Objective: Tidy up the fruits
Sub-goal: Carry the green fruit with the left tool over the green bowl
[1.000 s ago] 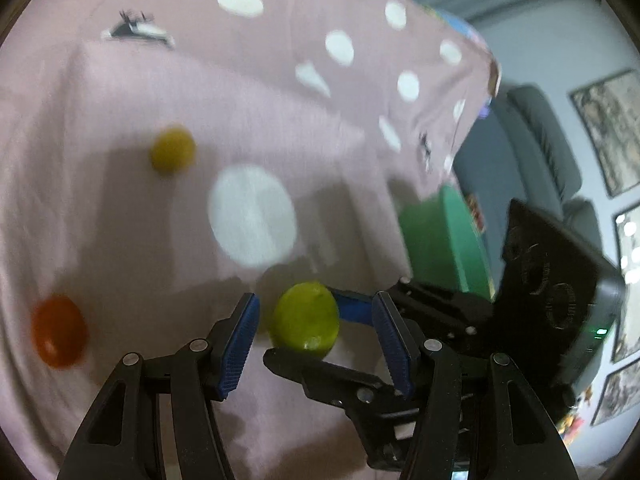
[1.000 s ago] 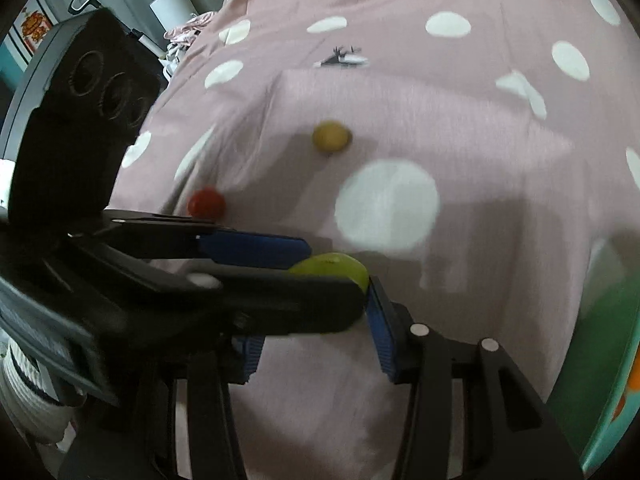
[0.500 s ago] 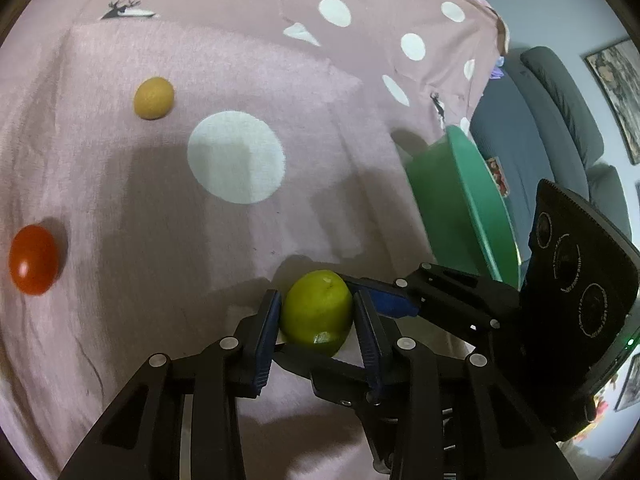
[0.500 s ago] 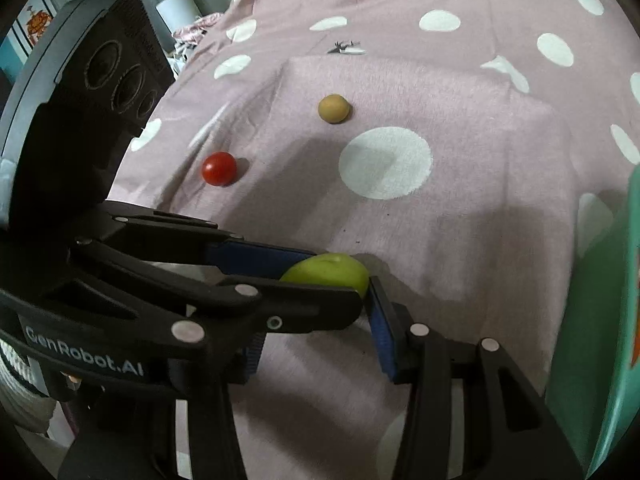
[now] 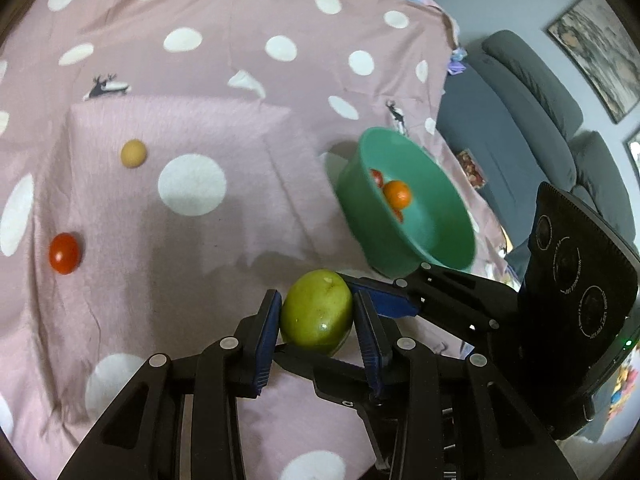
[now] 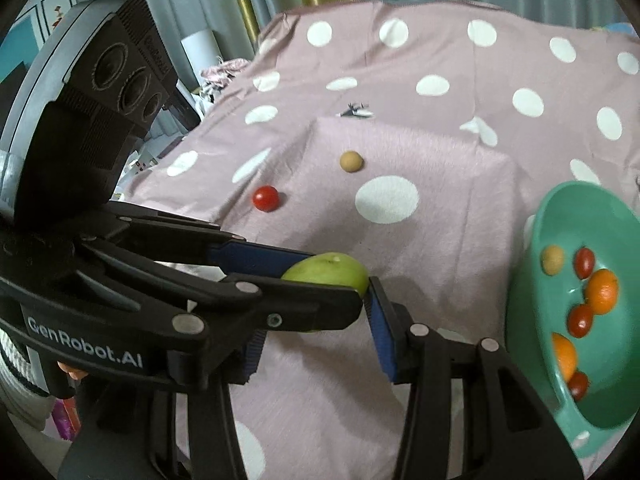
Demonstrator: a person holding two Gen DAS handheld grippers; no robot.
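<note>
here, left gripper (image 5: 316, 320) tilted downward, jaws clamping green fruit (image 5: 317, 312)

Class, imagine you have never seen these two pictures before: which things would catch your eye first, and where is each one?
First, the green fruit at the bottom centre, clamped by the left gripper and the right gripper at once, their fingers crossing around it. Next, the teal bowl at the right, holding oranges and small red fruits. Last, a red tomato and a tan fruit lie loose on the pink dotted cloth, to the left.
</note>
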